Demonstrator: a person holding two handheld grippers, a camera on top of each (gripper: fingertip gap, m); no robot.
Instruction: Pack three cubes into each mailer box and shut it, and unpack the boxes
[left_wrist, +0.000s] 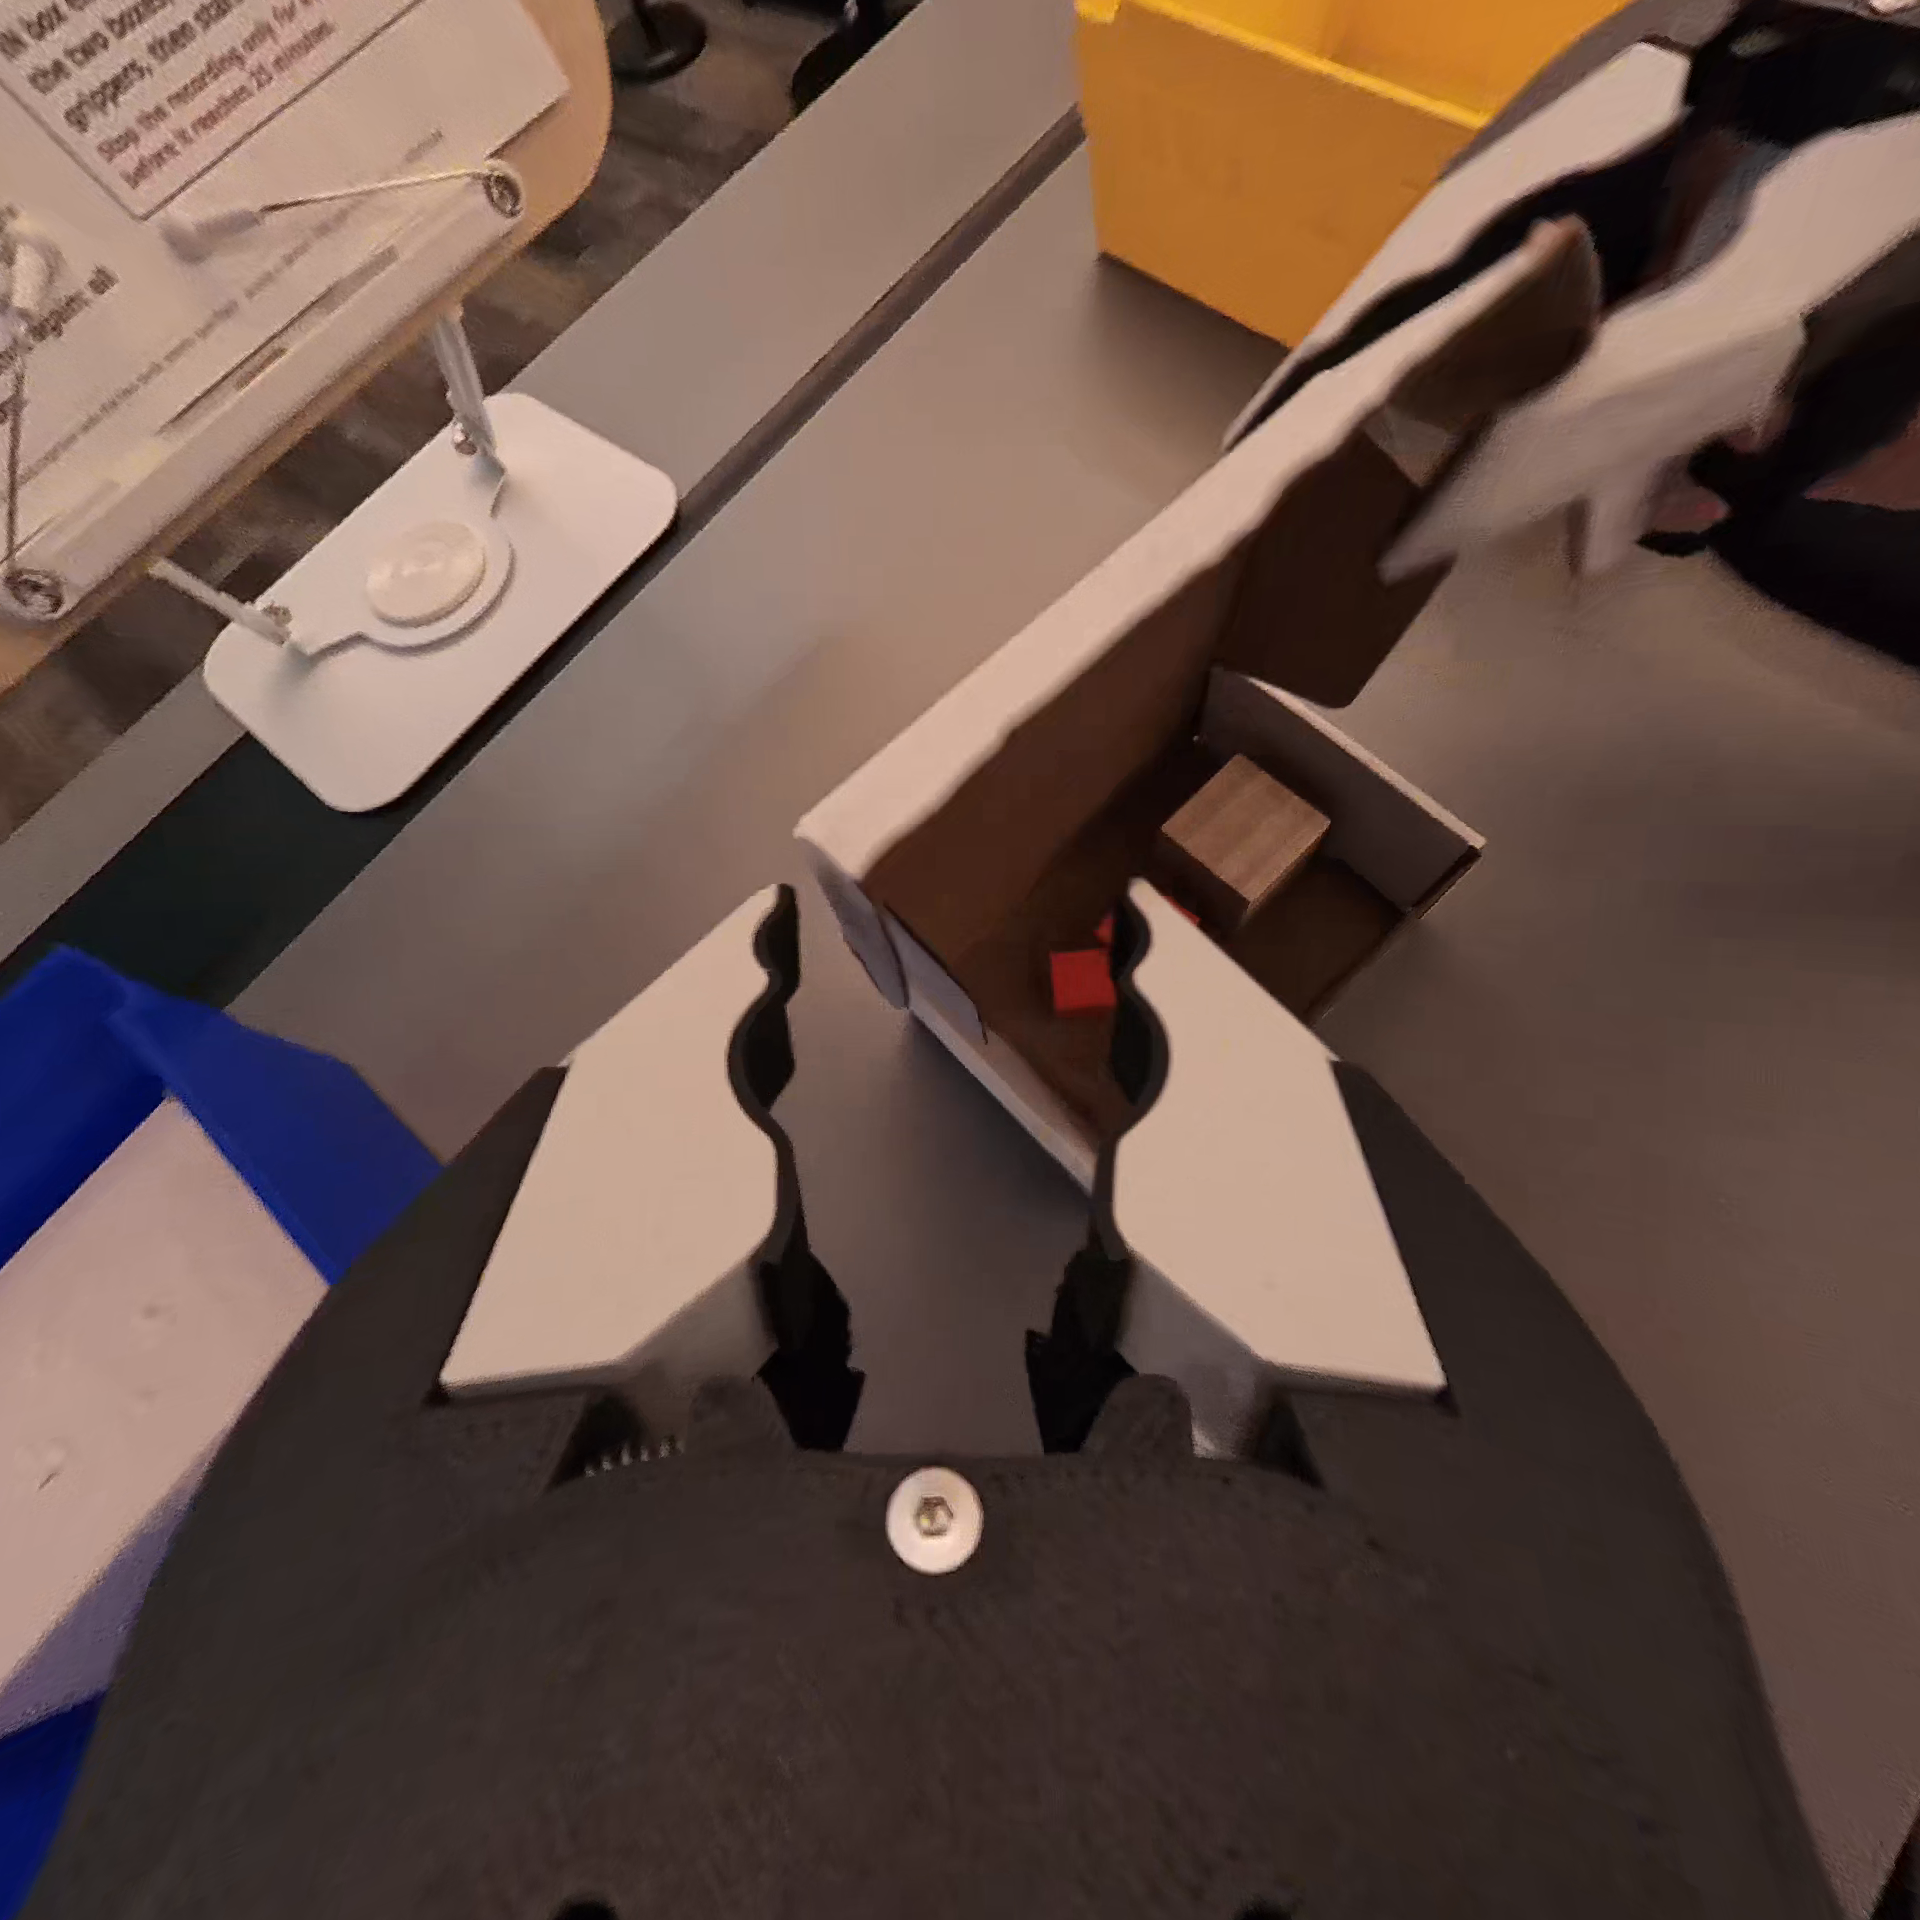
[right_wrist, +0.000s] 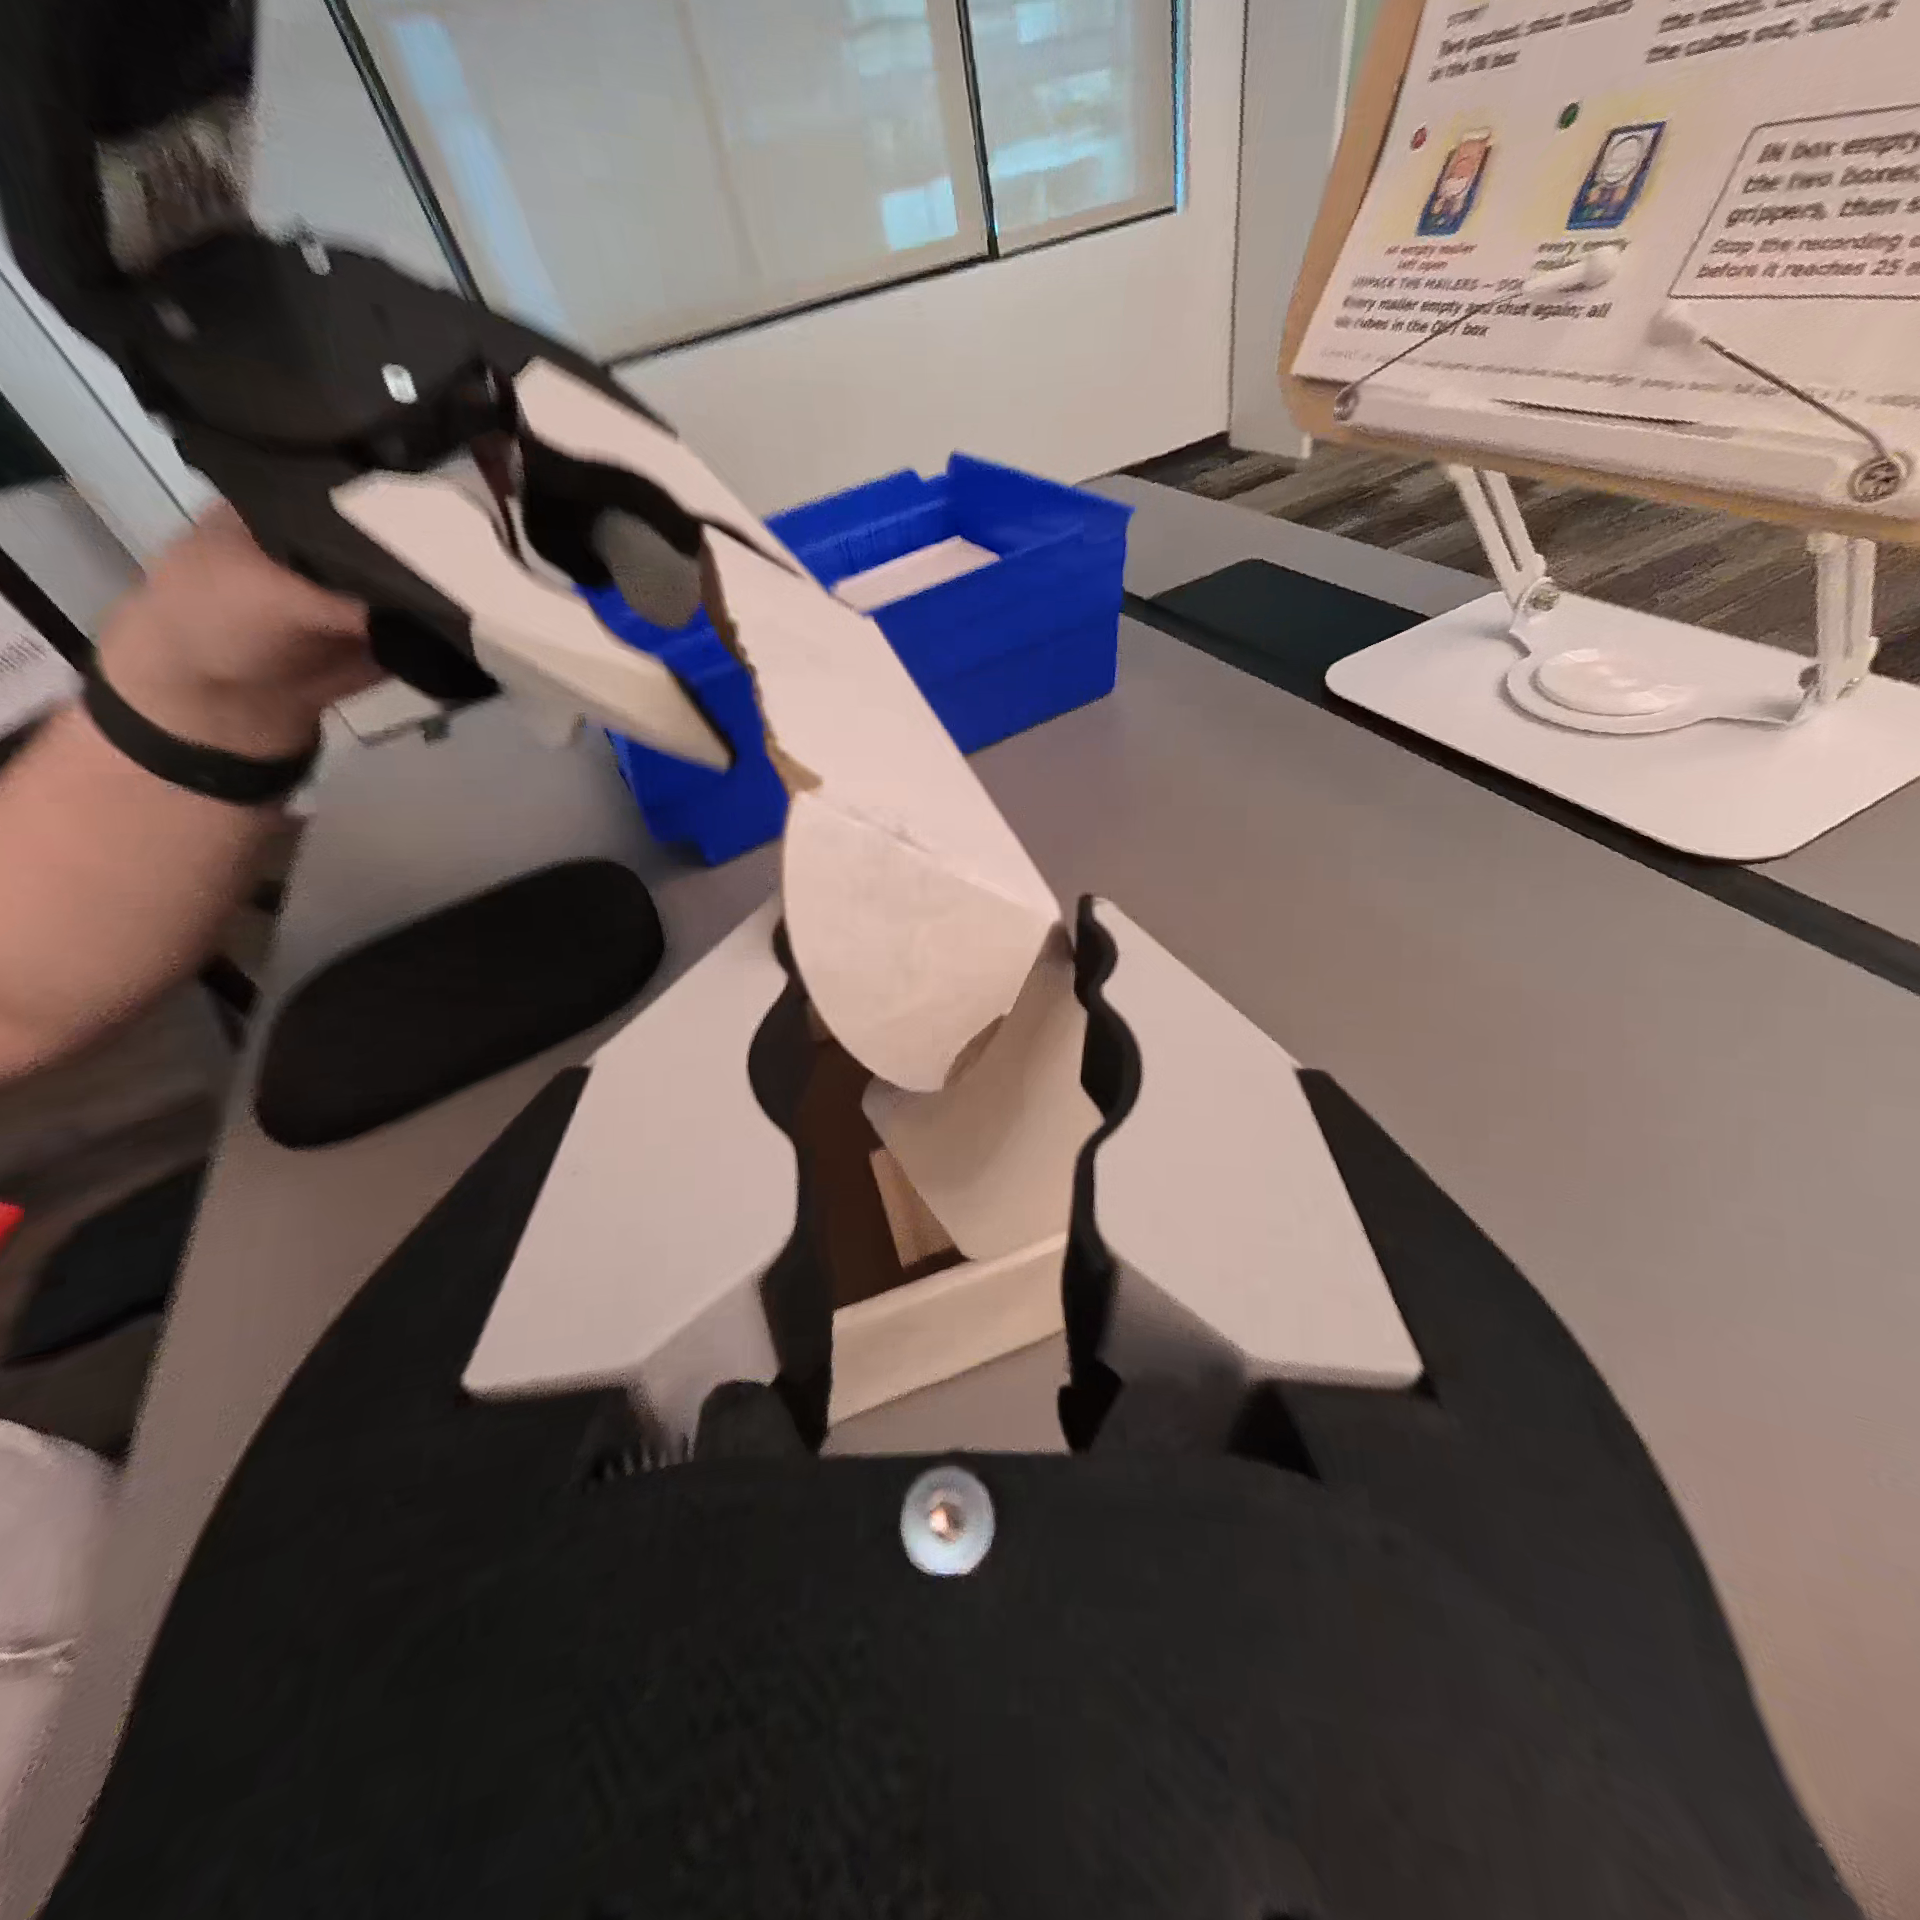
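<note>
A white mailer box (left_wrist: 1351, 790) stands open on the grey table, its lid (left_wrist: 1039, 665) raised steeply. Inside lie a wooden cube (left_wrist: 1242, 842) and a red cube (left_wrist: 1081, 977); a second red piece shows behind my finger. My left gripper (left_wrist: 956, 925) is open, with the lid's near corner between its fingers. My right gripper (right_wrist: 935, 925) is open, and the lid's curled front flap (right_wrist: 914, 966) hangs between its fingers above the box's front wall (right_wrist: 945, 1309). Each gripper shows in the other's view, the right one (left_wrist: 1621, 291) and the left one (right_wrist: 582, 540).
A yellow bin (left_wrist: 1247, 156) stands behind the box. A blue bin (left_wrist: 208, 1091) holding a white mailer (left_wrist: 135, 1351) is at the left; it also shows in the right wrist view (right_wrist: 987, 623). A document stand's white base (left_wrist: 447, 592) sits at the table's seam. A person's hand (right_wrist: 208, 644) holds the left gripper. The wooden cube (left_wrist: 1242, 842) lies around 11 cm away from my right fingertips.
</note>
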